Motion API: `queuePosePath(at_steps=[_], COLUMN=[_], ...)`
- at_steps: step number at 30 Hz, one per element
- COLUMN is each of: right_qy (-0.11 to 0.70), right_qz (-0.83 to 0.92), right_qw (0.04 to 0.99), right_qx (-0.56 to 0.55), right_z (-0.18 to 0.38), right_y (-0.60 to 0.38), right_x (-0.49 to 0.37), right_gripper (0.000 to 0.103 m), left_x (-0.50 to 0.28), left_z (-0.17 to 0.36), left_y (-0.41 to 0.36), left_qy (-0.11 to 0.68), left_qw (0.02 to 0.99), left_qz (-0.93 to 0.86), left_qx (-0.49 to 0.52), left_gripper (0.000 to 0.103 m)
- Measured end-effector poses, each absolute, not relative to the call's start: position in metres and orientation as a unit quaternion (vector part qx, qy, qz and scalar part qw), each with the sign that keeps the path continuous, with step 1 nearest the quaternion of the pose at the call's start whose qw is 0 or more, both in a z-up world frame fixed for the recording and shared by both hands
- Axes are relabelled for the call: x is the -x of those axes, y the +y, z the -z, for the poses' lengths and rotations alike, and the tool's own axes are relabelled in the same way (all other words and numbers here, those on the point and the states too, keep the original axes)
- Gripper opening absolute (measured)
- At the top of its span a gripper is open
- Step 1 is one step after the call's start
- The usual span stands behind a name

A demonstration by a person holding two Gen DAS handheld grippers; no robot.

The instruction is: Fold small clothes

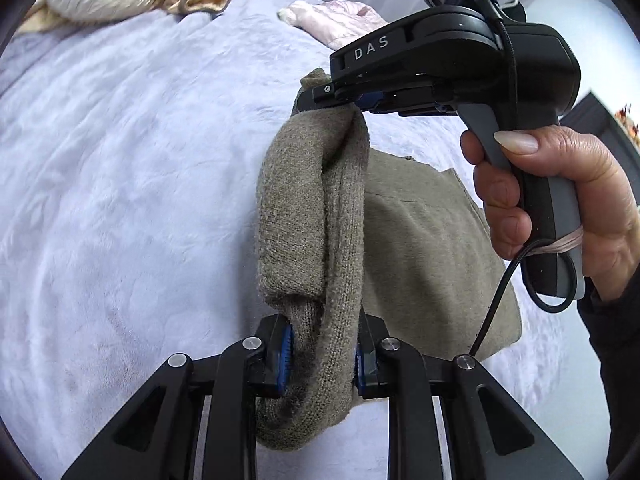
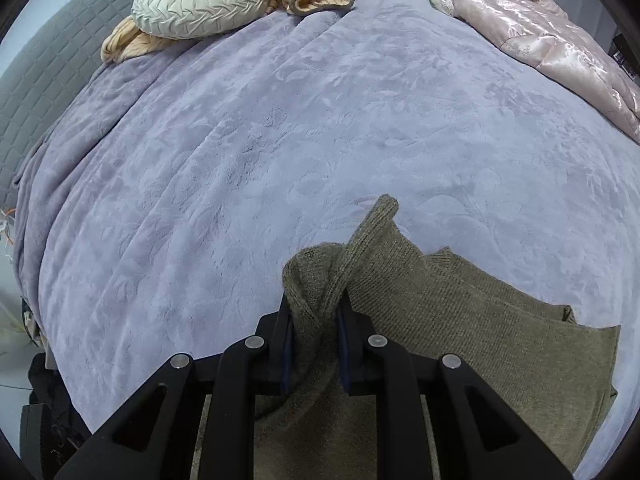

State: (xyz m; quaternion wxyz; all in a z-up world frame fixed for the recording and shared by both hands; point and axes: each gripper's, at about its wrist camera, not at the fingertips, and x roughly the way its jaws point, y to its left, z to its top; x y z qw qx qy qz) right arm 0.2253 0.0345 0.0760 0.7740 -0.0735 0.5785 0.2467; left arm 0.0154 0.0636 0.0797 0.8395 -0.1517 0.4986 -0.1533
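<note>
Above the lilac bed (image 2: 280, 140), the olive knit garment (image 1: 316, 216) hangs stretched between the left gripper (image 1: 324, 354) and right gripper (image 2: 314, 340), each pinching one bunched end; the rest trails rightward on the bed.

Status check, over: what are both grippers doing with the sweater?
Left gripper shut on the olive sweater. Right gripper shut on it too. Gripped edge raised, rest on the purple blanket. Nothing in the way.

Lilac bedspread (image 2: 240, 140) under sweater (image 2: 460, 320), cushion (image 2: 196, 2), jacket (image 2: 532, 32)
</note>
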Motion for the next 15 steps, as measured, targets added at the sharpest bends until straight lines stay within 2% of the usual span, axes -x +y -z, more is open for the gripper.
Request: queuePosePath(at_steps=[10, 15], right_qy=[0.556, 0.555], right_qz=[-0.263, -0.26], right_qw=[0.787, 0.789], right_qx=[0.059, 0.046], right_z=[-0.113, -0.117], right_y=[-0.035, -0.072], right_x=[-0.224, -0.225], right_gripper=[0.019, 0.019], left_x=[-0.049, -0.061], left_z=[-0.123, -0.125], left_y=[-0.036, -0.069], left_qy=[0.512, 0.526], left_qw=[0.838, 0.831], left_qz=[0.169, 0.176], left_qx=[0.082, 0.055], left_gripper=[0.024, 0.024])
